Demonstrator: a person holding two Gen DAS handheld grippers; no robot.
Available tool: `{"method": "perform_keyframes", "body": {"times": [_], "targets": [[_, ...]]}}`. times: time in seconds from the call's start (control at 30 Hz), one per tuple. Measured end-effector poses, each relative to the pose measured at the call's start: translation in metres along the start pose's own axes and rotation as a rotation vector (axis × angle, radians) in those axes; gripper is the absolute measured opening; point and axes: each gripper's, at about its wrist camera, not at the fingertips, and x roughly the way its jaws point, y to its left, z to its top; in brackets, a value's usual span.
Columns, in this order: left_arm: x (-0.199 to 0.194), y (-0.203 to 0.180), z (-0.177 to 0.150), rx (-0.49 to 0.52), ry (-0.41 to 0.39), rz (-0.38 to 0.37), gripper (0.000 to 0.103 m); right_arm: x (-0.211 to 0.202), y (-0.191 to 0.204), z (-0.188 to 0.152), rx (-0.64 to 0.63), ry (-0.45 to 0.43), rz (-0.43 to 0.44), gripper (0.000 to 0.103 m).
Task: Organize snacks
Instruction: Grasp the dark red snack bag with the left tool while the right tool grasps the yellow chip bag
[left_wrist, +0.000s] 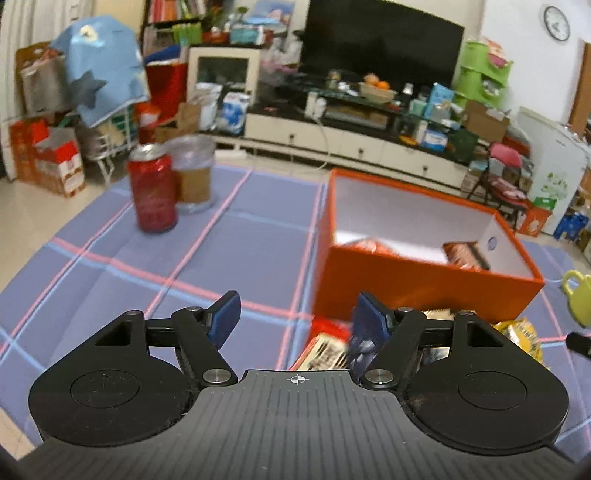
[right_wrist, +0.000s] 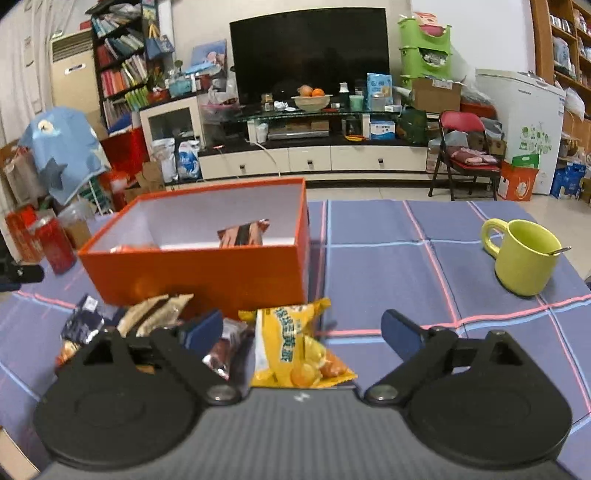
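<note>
Orange box on plaid cloth, lid off, partly filled: one coppery packet upright inside, orange-red wrapper flat nr left wall. Maybe more hidden below front wall, can't tell.

Left to do: pile of snacks just in front of box, on cloth. Yellow packet nearest, dark shiny bar beside it, two tan packets and dark blue pack further left, red-white pack seen fm left cam. Roughly under halfway, by count.

Left gripper apart, empty, hanging over cloth left of pile. Right gripper wide apart, nothing clamped, yellow packet lying between fingers, no pad contact.

Red can, clear cup, green mug w/ spoon well apart fm box, prob. not snacks, untouched.

Next likely: close on yellow packet, lift into box.
</note>
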Motion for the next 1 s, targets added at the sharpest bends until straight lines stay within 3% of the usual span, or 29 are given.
{"method": "perform_keyframes", "body": {"times": [0.13, 0.27, 0.4, 0.47, 0.57, 0.7, 0.83, 0.9, 1.0], "targets": [[0.007, -0.004, -0.006, 0.035, 0.022, -0.032, 0.054, 0.013, 0.005, -0.005, -0.066, -0.056, -0.025, 0.094], [0.013, -0.011, -0.009, 0.084, 0.041, -0.08, 0.059, 0.037, 0.007, -0.005, -0.166, -0.011, -0.001, 0.094], [0.005, -0.022, -0.018, 0.106, 0.084, -0.157, 0.06, 0.045, 0.002, -0.005, -0.121, 0.022, 0.039, 0.094], [0.002, -0.031, -0.026, 0.113, 0.095, -0.07, 0.065, 0.045, 0.003, -0.006, -0.134, 0.015, 0.041, 0.094], [-0.012, -0.035, -0.046, -0.037, 0.044, 0.1, 0.083, 0.047, 0.006, -0.009, -0.137, 0.003, 0.028, 0.094], [-0.03, -0.034, -0.072, -0.209, 0.022, 0.211, 0.087, 0.052, 0.011, -0.012, -0.142, 0.016, 0.045, 0.095], [-0.03, -0.034, -0.086, -0.368, 0.069, 0.194, 0.088, 0.054, 0.018, -0.013, -0.161, 0.017, 0.038, 0.097], [-0.031, -0.037, -0.088, -0.38, 0.051, 0.2, 0.088, 0.054, 0.021, -0.014, -0.168, 0.018, 0.034, 0.101], [-0.027, -0.039, -0.089, -0.385, 0.071, 0.138, 0.089, 0.054, 0.022, -0.015, -0.172, 0.018, 0.031, 0.101]]}}
